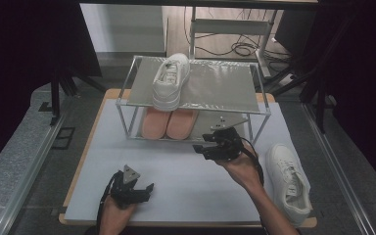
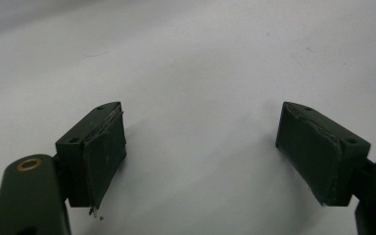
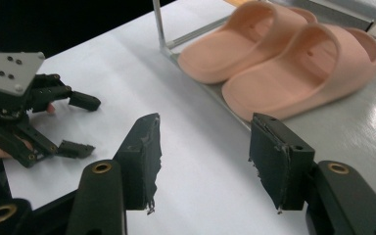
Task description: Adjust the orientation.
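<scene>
Up close, right claw [image 3: 203, 161] gapes empty beside 2 pink slippers [image 3: 279, 58]; left claw [image 2: 200, 156] gapes over bare table [image 2: 200, 58].

A 2-tier rack [image 1: 127, 93] stands at upper centre of the high view, on the table [image 1: 176, 171]. 1 sneaker [image 1: 170, 81] sits on its top shelf, left of centre; 2 slides [image 1: 169, 123] lie side by side beneath, on the lower shelf. Another sneaker [image 1: 290, 176] lies at lower right, near the table's edge.
</scene>
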Demonstrator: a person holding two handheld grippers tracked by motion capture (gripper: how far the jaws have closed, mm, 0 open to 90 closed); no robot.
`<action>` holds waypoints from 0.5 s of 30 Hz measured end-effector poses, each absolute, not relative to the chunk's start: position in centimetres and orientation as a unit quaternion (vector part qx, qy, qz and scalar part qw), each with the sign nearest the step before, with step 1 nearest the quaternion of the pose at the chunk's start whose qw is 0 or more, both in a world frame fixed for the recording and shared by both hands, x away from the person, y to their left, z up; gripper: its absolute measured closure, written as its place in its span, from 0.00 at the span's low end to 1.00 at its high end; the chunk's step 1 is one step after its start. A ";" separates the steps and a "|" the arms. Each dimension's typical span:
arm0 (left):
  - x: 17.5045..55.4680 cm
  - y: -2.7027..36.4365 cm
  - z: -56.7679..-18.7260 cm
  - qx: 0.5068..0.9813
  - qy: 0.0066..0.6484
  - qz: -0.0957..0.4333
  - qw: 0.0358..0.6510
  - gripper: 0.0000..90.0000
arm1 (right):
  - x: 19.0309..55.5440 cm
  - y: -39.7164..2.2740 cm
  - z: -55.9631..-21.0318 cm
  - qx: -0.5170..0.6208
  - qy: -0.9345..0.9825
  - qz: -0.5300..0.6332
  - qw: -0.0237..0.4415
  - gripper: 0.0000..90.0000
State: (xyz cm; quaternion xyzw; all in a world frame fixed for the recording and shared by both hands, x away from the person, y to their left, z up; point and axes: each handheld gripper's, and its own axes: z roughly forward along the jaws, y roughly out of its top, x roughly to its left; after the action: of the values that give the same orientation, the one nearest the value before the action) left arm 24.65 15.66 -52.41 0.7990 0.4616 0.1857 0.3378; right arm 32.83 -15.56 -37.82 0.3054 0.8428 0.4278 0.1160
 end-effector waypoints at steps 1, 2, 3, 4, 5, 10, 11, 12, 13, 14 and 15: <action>24.7 15.7 -52.4 0.799 0.462 0.186 0.338 0.21 | 32.8 -15.9 -37.9 0.309 0.842 0.427 0.116 0.50; 24.7 15.7 -52.4 0.799 0.462 0.186 0.338 0.21 | 32.7 -16.2 -38.0 0.312 0.841 0.426 0.117 0.50; 24.7 15.7 -52.4 0.799 0.461 0.186 0.338 0.21 | 32.6 -16.5 -38.1 0.315 0.841 0.425 0.117 0.50; 24.6 15.7 -52.4 0.799 0.461 0.186 0.338 0.21 | 32.6 -16.8 -38.1 0.318 0.840 0.425 0.117 0.50; 24.6 15.7 -52.4 0.799 0.461 0.186 0.338 0.21 | 32.5 -17.1 -38.2 0.321 0.839 0.424 0.116 0.50; 24.6 15.7 -52.4 0.799 0.461 0.186 0.337 0.21 | 32.2 -18.5 -38.5 0.334 0.837 0.417 0.116 0.52; 24.6 15.7 -52.4 0.799 0.461 0.187 0.337 0.21 | 32.1 -18.8 -38.5 0.337 0.836 0.415 0.119 0.52; 24.6 15.7 -52.4 0.799 0.461 0.187 0.337 0.21 | 32.0 -19.1 -38.5 0.340 0.835 0.414 0.123 0.52; 24.6 15.7 -52.4 0.799 0.461 0.187 0.337 0.21 | 31.9 -19.4 -38.5 0.342 0.835 0.412 0.126 0.52; 24.6 15.7 -52.4 0.799 0.461 0.187 0.337 0.21 | 31.9 -19.7 -38.5 0.344 0.834 0.411 0.128 0.52; 24.6 15.7 -52.4 0.799 0.461 0.186 0.337 0.21 | 31.8 -20.0 -38.6 0.347 0.833 0.410 0.129 0.52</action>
State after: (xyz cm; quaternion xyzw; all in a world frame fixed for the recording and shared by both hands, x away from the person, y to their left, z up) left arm 24.65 15.66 -52.41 0.7994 0.4609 0.1863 0.3374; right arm 31.80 -19.98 -38.56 0.3470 0.8334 0.4103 0.1293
